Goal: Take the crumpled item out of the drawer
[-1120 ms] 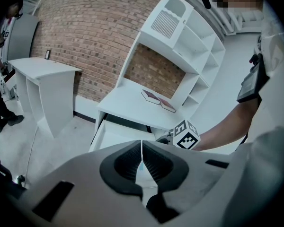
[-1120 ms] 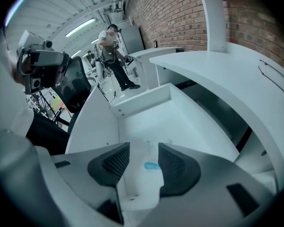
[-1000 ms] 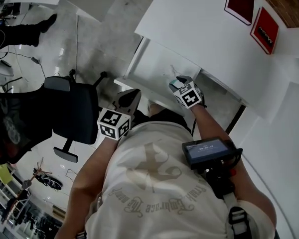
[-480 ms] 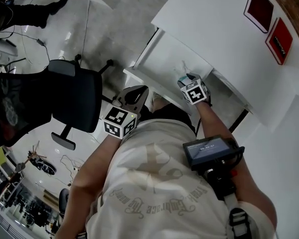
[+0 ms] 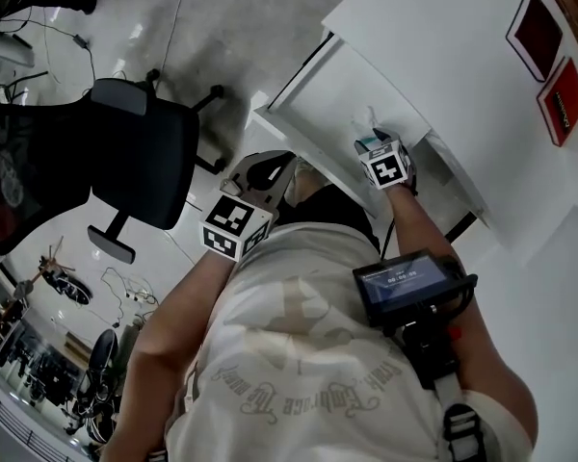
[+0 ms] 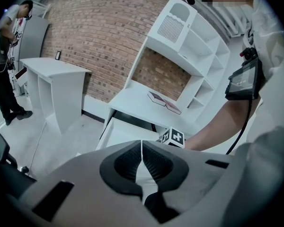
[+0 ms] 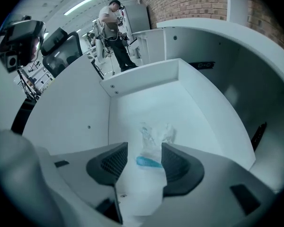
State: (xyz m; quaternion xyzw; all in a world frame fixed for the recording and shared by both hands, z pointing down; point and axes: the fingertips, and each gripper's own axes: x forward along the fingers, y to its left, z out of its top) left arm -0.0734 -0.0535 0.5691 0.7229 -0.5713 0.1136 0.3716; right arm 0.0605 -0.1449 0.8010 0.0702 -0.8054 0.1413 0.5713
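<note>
While our left gripper [image 6: 142,145] is hanging by our waist, short of the drawer [image 5: 342,80], with its jaws pressed together on nothing, we are leaving the reach to the other side. Further right, the drawer is standing pulled out from under the white bench [image 5: 443,37]. The crumpled item [image 7: 154,135], a clear scrunched thing with a blue end, is lying on the drawer's floor. Our right gripper [image 7: 144,146] is reaching down into the drawer with its jaws spread, and they are straddling the item's blue end without, as far as we can tell, pressing on it. The item is lying straight ahead of this gripper, its long axis seemingly running along the line of the jaws. We are therefore judging that closing here and then lifting is the coming move, and the right hand is plainly the nearer one.
</note>
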